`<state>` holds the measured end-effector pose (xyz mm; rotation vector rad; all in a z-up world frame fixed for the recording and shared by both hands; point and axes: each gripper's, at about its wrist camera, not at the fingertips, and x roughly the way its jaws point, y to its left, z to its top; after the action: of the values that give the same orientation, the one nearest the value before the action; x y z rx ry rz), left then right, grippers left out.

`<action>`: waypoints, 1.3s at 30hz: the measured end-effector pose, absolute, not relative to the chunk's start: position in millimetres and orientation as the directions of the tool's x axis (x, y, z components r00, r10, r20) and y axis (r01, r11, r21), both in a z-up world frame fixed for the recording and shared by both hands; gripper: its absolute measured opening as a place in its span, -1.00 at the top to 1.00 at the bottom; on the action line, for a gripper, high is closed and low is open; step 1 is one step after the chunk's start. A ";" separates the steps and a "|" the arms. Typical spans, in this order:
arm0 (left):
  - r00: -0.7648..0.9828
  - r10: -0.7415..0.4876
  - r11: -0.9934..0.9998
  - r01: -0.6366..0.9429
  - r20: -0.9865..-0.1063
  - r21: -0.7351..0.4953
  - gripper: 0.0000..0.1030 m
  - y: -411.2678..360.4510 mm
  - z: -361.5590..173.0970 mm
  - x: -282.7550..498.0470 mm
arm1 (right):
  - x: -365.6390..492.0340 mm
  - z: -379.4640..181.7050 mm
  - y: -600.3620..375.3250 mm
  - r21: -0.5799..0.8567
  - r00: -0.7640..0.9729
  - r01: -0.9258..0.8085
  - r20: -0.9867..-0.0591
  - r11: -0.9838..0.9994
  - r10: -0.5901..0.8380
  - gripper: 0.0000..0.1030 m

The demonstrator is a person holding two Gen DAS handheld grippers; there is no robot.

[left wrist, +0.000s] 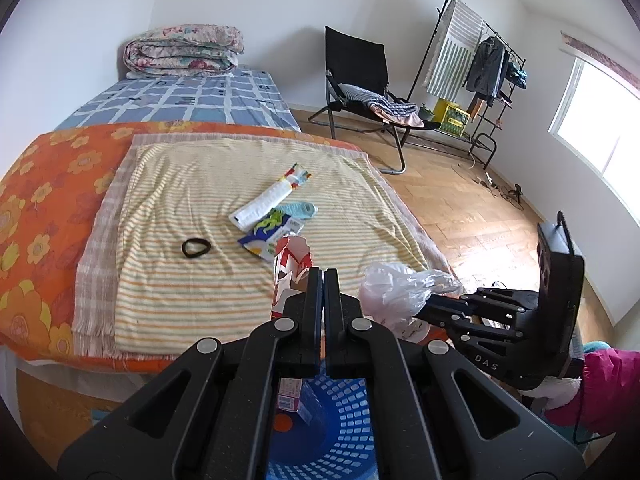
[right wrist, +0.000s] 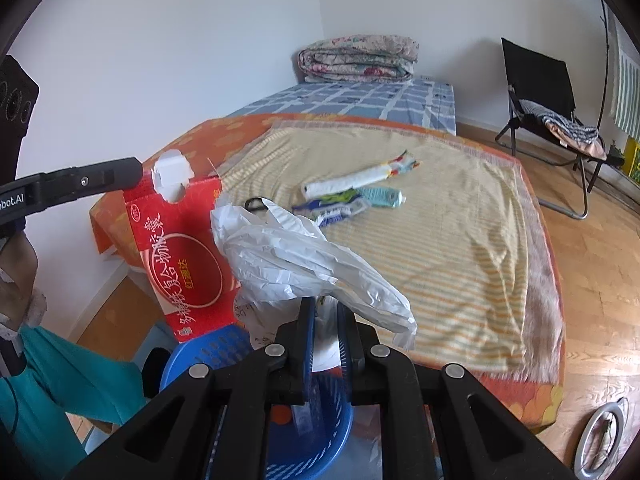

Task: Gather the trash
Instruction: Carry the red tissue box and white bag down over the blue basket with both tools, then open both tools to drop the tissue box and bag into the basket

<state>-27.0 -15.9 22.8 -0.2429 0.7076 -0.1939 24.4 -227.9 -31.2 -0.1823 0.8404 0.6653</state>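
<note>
While over blue basket (right wrist: 208, 350): red carton (right wrist: 180, 256) in left gripper (left wrist: 323, 276); plastic bag (right wrist: 304, 268) in right gripper (right wrist: 326, 312)

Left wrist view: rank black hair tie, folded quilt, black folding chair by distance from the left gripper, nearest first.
From the left gripper, shut on the red carton:
1. Black hair tie, on the striped towel, just left of the gripper tips.
2. Black folding chair, on the floor beyond the bed, right of centre.
3. Folded quilt, at the bed's far end against the wall, upper left.

Crinkled glossy plastic bag (right wrist: 304, 264), printed cardboard box (right wrist: 180, 256), perforated plastic basket (left wrist: 336, 420)
</note>
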 end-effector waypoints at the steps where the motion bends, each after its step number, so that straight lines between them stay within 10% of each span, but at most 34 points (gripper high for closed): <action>1: 0.741 -0.259 0.954 0.094 -0.620 -0.286 1.00 -16.3 21.3 -29.1 | 21.2 -34.7 -228.1 0.107 0.473 -0.613 -0.745 0.783 0.471 0.82; 30: 0.542 -0.247 0.964 0.057 -0.803 -0.258 1.00 -35.1 -76.3 -54.9 | -25.7 -122.7 -209.3 0.141 0.263 -0.647 -0.881 0.749 0.393 0.79; 39: 0.505 -0.211 0.973 0.025 -0.837 -0.230 1.00 -33.7 -92.0 -52.8 | -24.6 -134.7 -209.1 0.157 0.224 -0.633 -0.901 0.758 0.373 0.48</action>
<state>-52.9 -33.7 -92.0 -0.1978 1.0335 -0.1439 -24.6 -209.1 -134.7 -0.2652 1.1515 0.7049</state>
